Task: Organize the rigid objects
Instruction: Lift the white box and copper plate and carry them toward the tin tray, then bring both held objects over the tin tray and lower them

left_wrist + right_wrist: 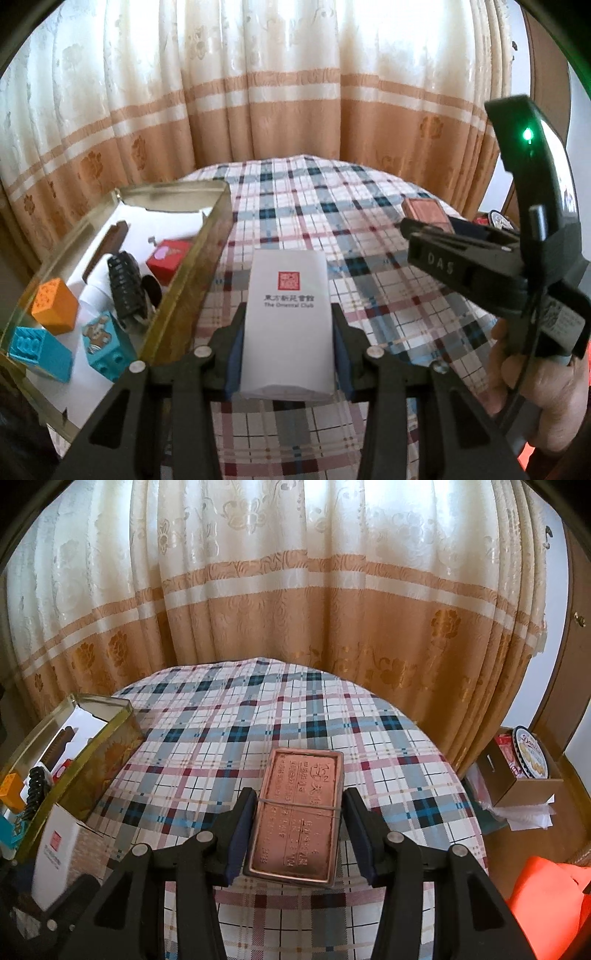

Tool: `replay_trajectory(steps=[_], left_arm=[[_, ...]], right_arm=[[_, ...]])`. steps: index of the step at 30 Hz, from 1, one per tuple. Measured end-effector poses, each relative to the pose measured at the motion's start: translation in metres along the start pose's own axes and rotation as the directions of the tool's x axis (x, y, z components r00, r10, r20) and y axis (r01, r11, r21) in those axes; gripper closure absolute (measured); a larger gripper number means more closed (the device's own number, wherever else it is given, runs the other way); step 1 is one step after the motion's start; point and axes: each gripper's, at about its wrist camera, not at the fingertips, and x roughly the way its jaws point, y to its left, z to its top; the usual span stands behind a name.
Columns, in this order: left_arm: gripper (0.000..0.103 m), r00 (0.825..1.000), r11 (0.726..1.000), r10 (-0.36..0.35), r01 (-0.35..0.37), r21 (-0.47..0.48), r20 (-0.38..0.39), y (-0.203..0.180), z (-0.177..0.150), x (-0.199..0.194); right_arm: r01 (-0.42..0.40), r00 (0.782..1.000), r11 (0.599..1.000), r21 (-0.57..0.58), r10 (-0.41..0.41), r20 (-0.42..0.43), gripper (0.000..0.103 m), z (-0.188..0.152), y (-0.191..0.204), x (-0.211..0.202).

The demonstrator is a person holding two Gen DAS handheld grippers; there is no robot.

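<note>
The left tool (288,332) clamps the white box (286,321), long axis pointing away, with the open tin tray (207,236) just to its left. The right tool (299,823) grips the copper tin (297,812) above the plaid worktop (221,738), farther from the tray.

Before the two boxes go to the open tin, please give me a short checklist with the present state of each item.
1. Left gripper holds the white box between both pads: ok.
2. Right gripper holds the copper tin: ok; the far-side pad contact cannot be told.
3. Open tin has no lid on it: ok.
4. Free space inside beside the blocks: cannot tell.
5. Grippers apart from each other: ok.
</note>
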Motion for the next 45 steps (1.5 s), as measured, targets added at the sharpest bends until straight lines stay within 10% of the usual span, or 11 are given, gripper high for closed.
replay_trajectory(steps=[23,45], left_arm=[[0.063,0.997,0.998,0.01,-0.006,-0.063,0.073,0.022,0.011,-0.023],[0.063,0.978,0.956,0.165,-0.128,-0.265,0.124,0.126,0.016,-0.044]], right_arm=[[0.014,0.999,1.0,0.019,-0.015,0.044,0.052,0.0,-0.002,-0.009],[-0.206,0.969,0.972,-0.113,0.218,0.112,0.052,0.019,0.108,-0.05]])
